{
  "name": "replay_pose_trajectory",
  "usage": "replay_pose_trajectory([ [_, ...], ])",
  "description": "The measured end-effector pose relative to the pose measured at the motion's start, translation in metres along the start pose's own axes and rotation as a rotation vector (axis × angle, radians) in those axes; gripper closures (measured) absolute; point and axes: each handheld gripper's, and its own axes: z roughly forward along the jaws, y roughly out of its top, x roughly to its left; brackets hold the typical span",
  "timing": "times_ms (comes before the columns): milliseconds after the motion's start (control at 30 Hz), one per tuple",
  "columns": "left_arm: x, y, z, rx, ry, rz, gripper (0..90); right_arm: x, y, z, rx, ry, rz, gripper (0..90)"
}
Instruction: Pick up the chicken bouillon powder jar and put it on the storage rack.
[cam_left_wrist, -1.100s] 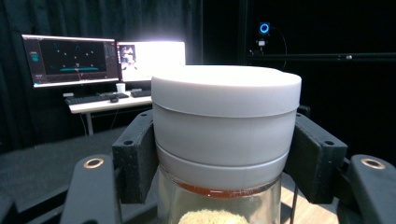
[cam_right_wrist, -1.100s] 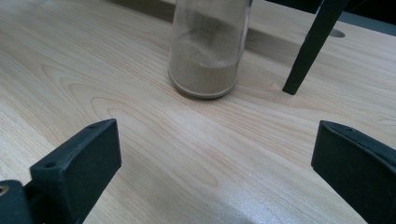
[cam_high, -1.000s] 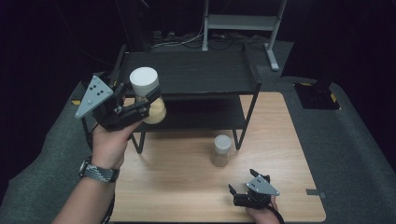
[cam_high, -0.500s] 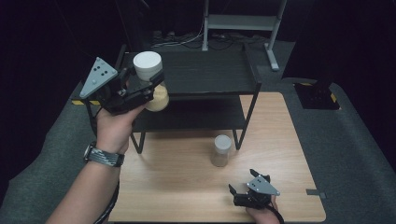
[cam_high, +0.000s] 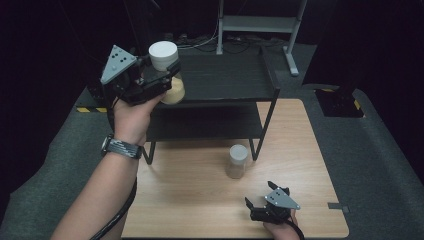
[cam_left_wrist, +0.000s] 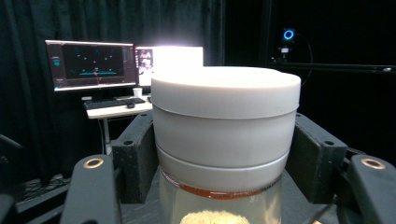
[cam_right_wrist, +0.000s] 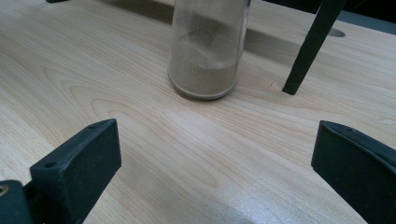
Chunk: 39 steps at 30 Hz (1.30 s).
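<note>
The top of the black shelf (cam_high: 225, 75) is bare, so a gripper can pass freely above it. Its lower level is a narrow space, closed above by the top board and limited at the front by two thin legs (cam_high: 266, 125). On the wooden table (cam_high: 190, 190), the wide area at the left and centre is free. A jar with powder (cam_high: 237, 161) stands near the right front leg, and the gap between them is small.

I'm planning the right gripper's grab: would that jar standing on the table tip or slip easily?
The jar on the table looks tall and narrow, so a high push could tip it. Its powder sits low, which probably steadies it. The smooth clear wall may be slippery between the open right gripper.
</note>
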Motion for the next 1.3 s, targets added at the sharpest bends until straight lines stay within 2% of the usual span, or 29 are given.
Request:
replay_pose_trajectory([
  [600,0.000,0.002,0.027,0.030,0.051,0.021,33.8,-0.001,-0.001,0.000,-0.004,0.005,0.004,0.5],
  [1300,0.000,0.000,0.039,0.040,0.063,0.027,33.7,-0.002,-0.001,-0.001,-0.007,0.007,0.007,0.5],
])
